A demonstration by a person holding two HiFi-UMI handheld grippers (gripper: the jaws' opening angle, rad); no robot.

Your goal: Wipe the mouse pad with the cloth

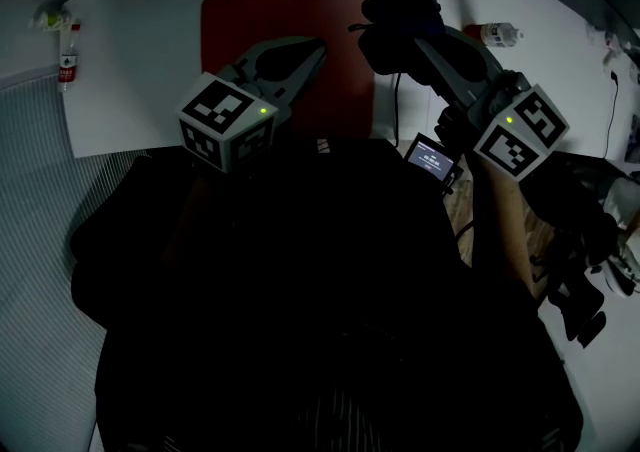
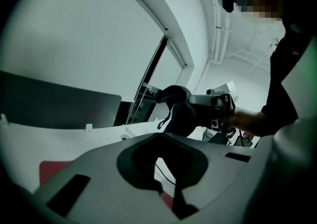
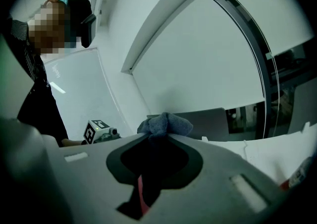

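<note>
"Where did we have the cloth (image 1: 398, 22)?"

"Bunched up and pinched at the tips of the right gripper's (image 1: 418, 40) jaws. We held it clear of the tabletop (image 1: 140, 60), over the far right corner of the red mouse pad (image 1: 235, 25)."

"And the left gripper (image 1: 312, 50)?"

"Its jaws were closed tip to tip with nothing between them. It hovered over the middle of the mouse pad, pointing toward that same far right corner."

"Which edges could we see?"

"The mouse pad's left and far edges showed whole. Its right edge ran down from under the cloth, with a dark cable (image 1: 397, 100) just beside it. The near edge we mostly lost behind the left gripper and our own dark clothing."

"How much room did we have?"

"Left of the mouse pad, white tabletop stretched out to a small bottle (image 1: 67, 58) near the tabletop's own left edge, well apart from the mouse pad. Right of the mouse pad it was tighter. The cable was there, a small lit screen (image 1: 432, 156) sat near the near right corner, and a second bottle (image 1: 495, 35) sat farther right. Beyond the far edge we had a strip of white tabletop."
</note>
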